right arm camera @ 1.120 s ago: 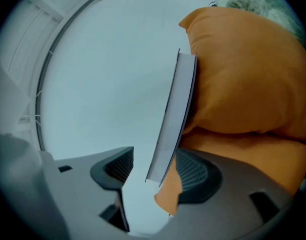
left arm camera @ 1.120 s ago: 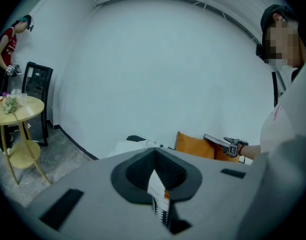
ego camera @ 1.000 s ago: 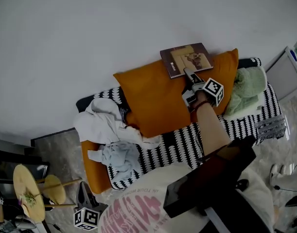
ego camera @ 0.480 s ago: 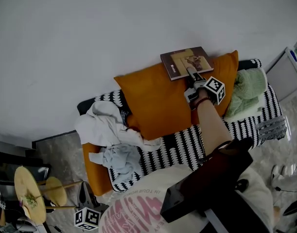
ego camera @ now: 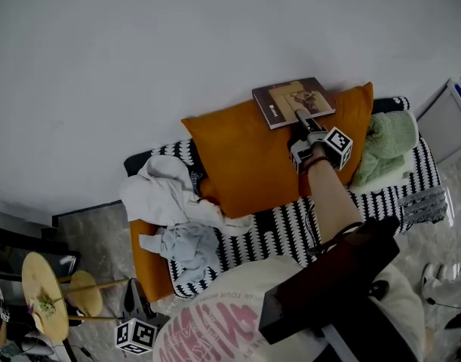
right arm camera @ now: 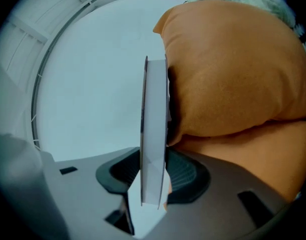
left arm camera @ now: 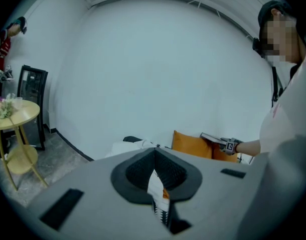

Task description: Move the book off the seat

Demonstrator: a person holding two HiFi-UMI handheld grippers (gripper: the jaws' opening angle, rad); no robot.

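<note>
Head view, patterned seat [ego camera: 284,228] by white wall [ego camera: 177,44], right gripper [ego camera: 299,117] jaws closing on book [ego camera: 290,98], left gripper [left arm camera: 154,171] jaws together

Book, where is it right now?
In the head view, the book lies upper right, on top of the orange cushion by the white wall, with the right gripper closing its jaws on the near edge.

The head view is looking steeply down from high above the sofa [ego camera: 290,228], well away, taking in the whole seat. The left gripper view is facing level across the room from far off, toward the white wall [left arm camera: 168,59] and the orange cushion [left arm camera: 190,144]. The right gripper view is sitting right against the book [right arm camera: 154,134], looking along its edge. All 3 views are sharing cushion and book.
</note>
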